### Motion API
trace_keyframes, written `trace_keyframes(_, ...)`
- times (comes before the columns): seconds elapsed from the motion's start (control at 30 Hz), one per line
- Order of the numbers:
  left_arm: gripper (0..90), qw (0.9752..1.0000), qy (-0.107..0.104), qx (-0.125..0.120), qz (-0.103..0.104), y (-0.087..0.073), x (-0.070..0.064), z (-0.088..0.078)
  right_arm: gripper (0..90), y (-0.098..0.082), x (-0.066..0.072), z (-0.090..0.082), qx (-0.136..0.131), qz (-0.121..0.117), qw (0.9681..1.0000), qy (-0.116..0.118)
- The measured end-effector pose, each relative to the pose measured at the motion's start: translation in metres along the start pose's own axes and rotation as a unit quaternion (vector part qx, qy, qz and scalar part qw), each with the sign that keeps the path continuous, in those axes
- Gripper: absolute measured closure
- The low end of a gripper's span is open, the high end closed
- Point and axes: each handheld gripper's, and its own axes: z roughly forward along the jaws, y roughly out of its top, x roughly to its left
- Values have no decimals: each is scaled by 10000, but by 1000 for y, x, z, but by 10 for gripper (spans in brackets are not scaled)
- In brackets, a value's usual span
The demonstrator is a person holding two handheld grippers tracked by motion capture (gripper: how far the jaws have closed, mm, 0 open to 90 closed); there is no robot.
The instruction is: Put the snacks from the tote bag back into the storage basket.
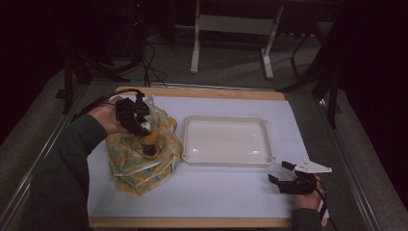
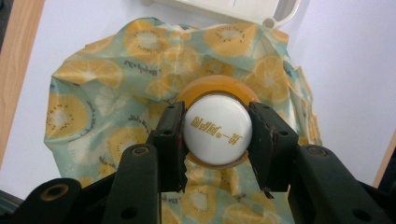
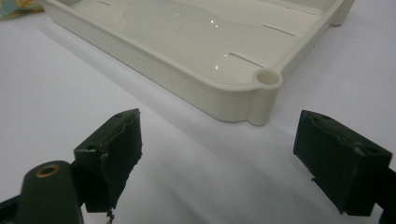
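Note:
An orange bottle with a white cap stands over a crumpled cloth bag printed with orange and kiwi slices. My left gripper is shut on the cap, one black pad pressed against each side. In the high view the left gripper points down onto the bottle above the bag at the table's left. My right gripper rests open near the front right, its jaws wide apart with nothing between them. In the right gripper view that gripper faces a corner of the white tray.
The white tray lies in the middle of the white table cover, to the right of the bag. A wooden table edge runs along the front. Dark stands and cables sit on the floor beyond the table.

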Motion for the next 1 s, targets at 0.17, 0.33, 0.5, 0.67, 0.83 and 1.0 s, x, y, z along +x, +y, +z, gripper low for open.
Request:
trace_keyframes(0.17,590,10000,45,-16,12,1,0,-6,150,0,0,0,-2,-1,10000,-2)
trace_keyframes(0.33,590,9999,64,-34,75,3,-1,-12,150,0,0,0,-11,-4,10000,-1)
trace_keyframes(0.5,590,9999,118,-69,99,5,-1,-20,150,0,0,0,-10,3,10000,-1)
trace_keyframes(0.67,590,9997,153,-130,117,6,0,-28,150,0,0,0,-16,2,10000,-1)
trace_keyframes(0.83,590,9997,136,-138,151,9,-1,-34,150,0,0,0,-8,-1,10000,0)
trace_keyframes(1.0,590,9997,119,-164,163,12,0,-39,150,0,0,0,-9,-3,10000,-1)
